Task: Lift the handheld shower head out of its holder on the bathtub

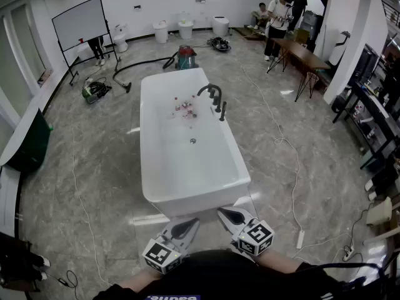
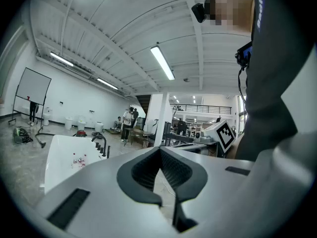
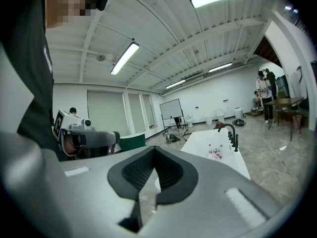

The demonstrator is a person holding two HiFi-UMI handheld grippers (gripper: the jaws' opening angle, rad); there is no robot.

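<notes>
The white bathtub [image 1: 187, 149] stands on the floor ahead of me. A black arched faucet [image 1: 211, 91] rises from its right rim, and the black handheld shower head [image 1: 222, 111] stands upright in its holder just in front of it. Both grippers are low and close to my body, short of the tub's near end. The left gripper [image 1: 192, 224] is shut and holds nothing; the right gripper [image 1: 223, 214] is also shut and holds nothing. The tub [image 3: 218, 150] and the shower head [image 3: 236, 143] are far beyond the right gripper [image 3: 153, 150]. They lie at the left, the tub [image 2: 62, 157] and the shower head [image 2: 108, 151], past the left gripper [image 2: 159, 148].
Small bottles [image 1: 184, 109] lie inside the tub. A red vacuum [image 1: 185, 56] and hoses sit behind it, a whiteboard [image 1: 80, 22] at the back left. People stand by a table [image 1: 300, 52] at the back right. Cables and a power strip [image 1: 300, 238] lie on the floor to the right.
</notes>
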